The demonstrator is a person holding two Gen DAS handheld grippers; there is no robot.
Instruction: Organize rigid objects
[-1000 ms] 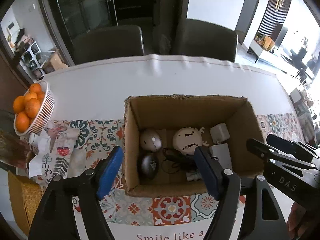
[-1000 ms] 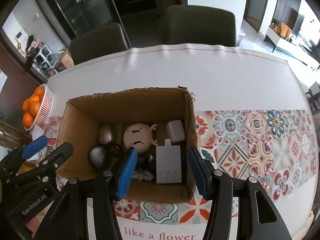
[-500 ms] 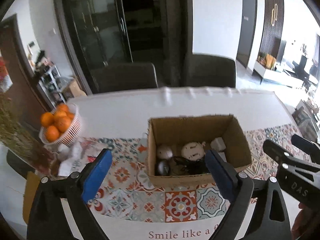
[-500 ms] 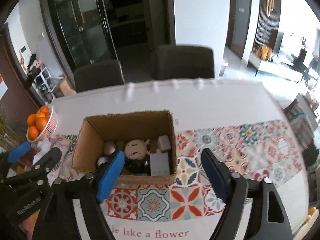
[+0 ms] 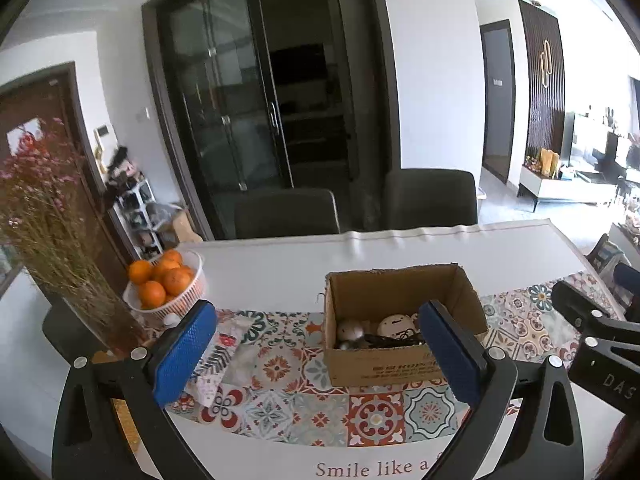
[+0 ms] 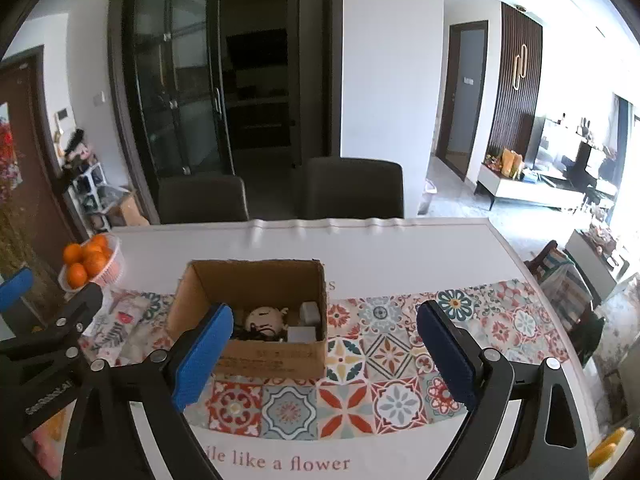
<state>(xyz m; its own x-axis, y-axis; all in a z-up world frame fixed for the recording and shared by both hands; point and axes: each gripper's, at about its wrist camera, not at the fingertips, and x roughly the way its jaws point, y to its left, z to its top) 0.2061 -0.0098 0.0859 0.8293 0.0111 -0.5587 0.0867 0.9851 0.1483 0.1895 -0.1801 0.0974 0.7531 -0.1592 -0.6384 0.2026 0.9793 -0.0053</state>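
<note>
An open cardboard box (image 5: 384, 368) stands on the patterned table runner (image 5: 280, 404); it also shows in the right wrist view (image 6: 276, 360). Inside lie a round white device (image 6: 264, 317), a silver mouse (image 5: 348, 329), black cable (image 5: 396, 340) and white adapters (image 6: 310, 312). My left gripper (image 5: 316, 354) is open and empty, held back from the box and above the runner. My right gripper (image 6: 322, 354) is open and empty, near the box's right front corner. Each gripper shows at the edge of the other's view.
A white basket of oranges (image 5: 166, 280) stands at the table's left, with dried flowers (image 5: 48, 216) beside it. A printed cloth or packet (image 5: 216, 356) lies left of the box. Two dark chairs (image 5: 286, 212) stand behind the white table (image 5: 400, 248).
Both grippers have pulled back and up from over the box; the box looks smaller and farther. Both jaws stay open and empty.
</note>
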